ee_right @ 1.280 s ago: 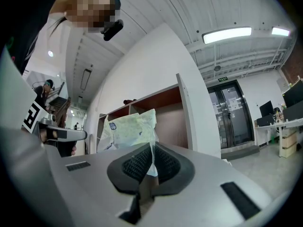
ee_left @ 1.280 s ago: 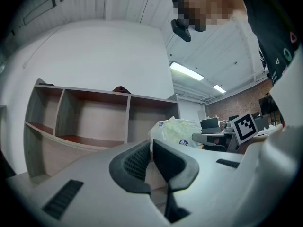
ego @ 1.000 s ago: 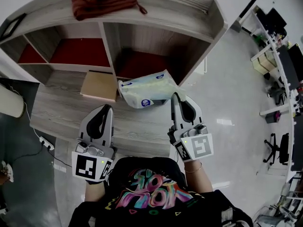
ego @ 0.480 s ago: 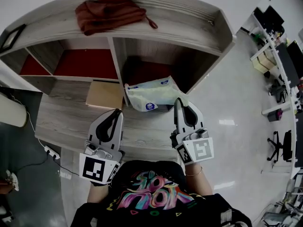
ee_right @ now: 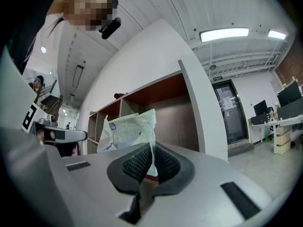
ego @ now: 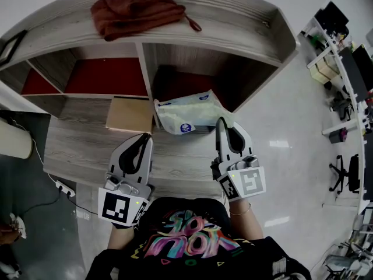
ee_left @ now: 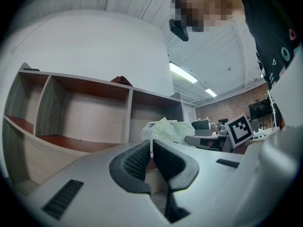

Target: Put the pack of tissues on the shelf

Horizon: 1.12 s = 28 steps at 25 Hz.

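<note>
In the head view, our right gripper [ego: 221,123] holds the pack of tissues [ego: 185,114] at the mouth of the shelf's [ego: 245,37] right compartment. Our left gripper [ego: 141,140] hangs over the counter [ego: 76,144]. In the left gripper view, its fingers [ee_left: 135,162] are clenched on nothing. In the right gripper view, the fingers grasp the pack's wrapper edge.

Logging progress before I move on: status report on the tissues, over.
Right gripper shut on tissue pack edge. Left gripper shut, empty. Pack at mouth of shelf right lower compartment. Tan box left of divider, not blocking.
</note>
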{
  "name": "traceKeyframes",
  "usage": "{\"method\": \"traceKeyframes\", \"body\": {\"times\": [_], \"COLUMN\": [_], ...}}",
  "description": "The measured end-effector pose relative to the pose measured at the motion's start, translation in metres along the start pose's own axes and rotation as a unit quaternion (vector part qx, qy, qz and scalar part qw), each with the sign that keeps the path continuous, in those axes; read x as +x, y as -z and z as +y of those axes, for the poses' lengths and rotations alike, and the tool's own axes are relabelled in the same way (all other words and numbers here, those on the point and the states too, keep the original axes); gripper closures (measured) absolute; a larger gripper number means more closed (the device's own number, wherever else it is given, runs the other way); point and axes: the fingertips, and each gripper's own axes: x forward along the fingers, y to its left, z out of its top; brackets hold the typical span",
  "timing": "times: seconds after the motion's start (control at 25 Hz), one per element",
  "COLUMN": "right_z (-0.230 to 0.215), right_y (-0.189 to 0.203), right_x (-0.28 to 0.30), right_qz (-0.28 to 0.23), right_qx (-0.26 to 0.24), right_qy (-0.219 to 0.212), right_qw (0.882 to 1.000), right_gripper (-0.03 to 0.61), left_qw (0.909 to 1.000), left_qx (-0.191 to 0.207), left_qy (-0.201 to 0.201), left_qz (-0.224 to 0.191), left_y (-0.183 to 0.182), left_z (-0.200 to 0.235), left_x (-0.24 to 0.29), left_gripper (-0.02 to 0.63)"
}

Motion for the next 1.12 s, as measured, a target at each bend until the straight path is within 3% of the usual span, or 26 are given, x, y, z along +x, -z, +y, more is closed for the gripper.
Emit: {"method": "traceKeyframes", "body": {"times": [0.36, 0.6, 1.12], "right_z": [-0.010, -0.019, -0.037], "right_y": [0.014, 0.026, 0.054], "right_x": [0.025, 0.042, 0.068], "right_qz": [-0.002, 0.002, 0.012], "right_qx": [-0.001, -0.002, -0.026], "right_qy": [0.050, 0.060, 0.104], "right_qw": [0.999, 0.998, 0.994], "right_gripper": [0.560, 0.560, 0.560], "left_qw": [0.9997, 0.9990, 0.9987], "left_qx": [-0.012, -0.020, -0.028], "left_qy": [0.018, 0.035, 0.038], "left_qz": [0.008, 0.019, 0.021], "left_y": [0.015, 0.027, 0.031], "left_z": [0.011, 0.003, 0.002], "left_x": [0.011, 0.019, 0.020], "left_gripper": [0.578, 0.578, 0.578]}}
